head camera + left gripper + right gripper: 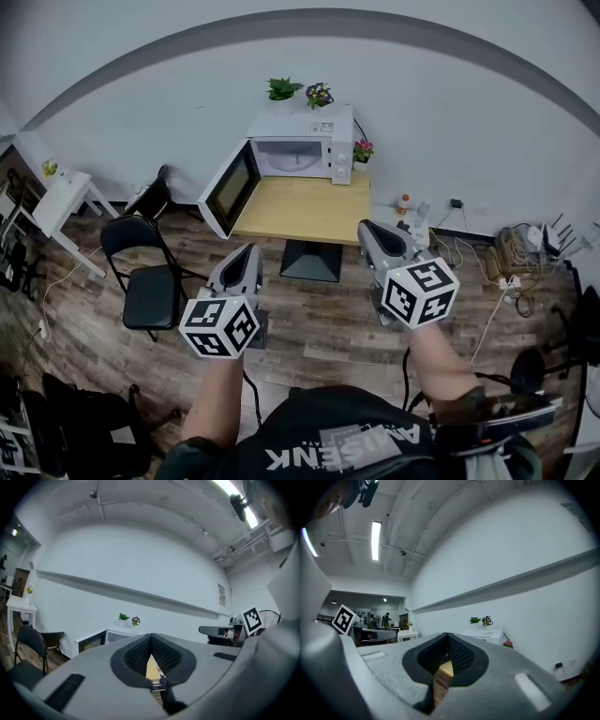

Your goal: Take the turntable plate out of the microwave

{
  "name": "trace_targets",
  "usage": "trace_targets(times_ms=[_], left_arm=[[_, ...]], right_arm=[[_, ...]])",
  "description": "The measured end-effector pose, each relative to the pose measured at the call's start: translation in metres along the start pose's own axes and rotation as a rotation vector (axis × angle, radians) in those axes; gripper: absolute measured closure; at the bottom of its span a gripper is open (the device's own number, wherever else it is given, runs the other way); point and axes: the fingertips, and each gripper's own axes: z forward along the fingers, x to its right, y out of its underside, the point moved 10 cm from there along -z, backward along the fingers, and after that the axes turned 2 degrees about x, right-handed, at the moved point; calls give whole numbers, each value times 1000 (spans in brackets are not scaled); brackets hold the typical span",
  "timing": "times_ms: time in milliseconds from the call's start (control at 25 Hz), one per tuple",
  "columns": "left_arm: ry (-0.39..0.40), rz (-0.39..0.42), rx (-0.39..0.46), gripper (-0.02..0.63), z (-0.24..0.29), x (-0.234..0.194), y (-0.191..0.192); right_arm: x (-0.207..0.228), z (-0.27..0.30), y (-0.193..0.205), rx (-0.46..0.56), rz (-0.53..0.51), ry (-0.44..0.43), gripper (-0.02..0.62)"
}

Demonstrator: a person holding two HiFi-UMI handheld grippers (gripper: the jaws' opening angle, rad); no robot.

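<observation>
A white microwave (305,143) stands at the far end of a wooden table (300,211), its door (228,188) swung open to the left. Inside the cavity a pale turntable plate (292,161) shows faintly. My left gripper (242,267) and right gripper (380,239) are held level well short of the table, over the floor, both shut and empty. The left gripper view looks over its closed jaws at the microwave (104,638) and the right gripper (220,630). From the right gripper view the microwave (486,634) is small and far off.
A black folding chair (148,281) stands left of the table, and a white side table (64,203) sits further left. Two small plants (298,91) top the microwave; a flower pot (362,151) sits beside it. Cables and a power strip (511,272) litter the floor at right.
</observation>
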Motion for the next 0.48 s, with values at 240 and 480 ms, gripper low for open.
trace_targets(times_ms=[240,480], left_arm=[[24,-20,8,606,-5,-19,-2],[61,-34,6,606,-8,-49,-3]], right_arm=[[-16,12,3,10,6,-19,594],[-32,33,11,2,22,15,594]])
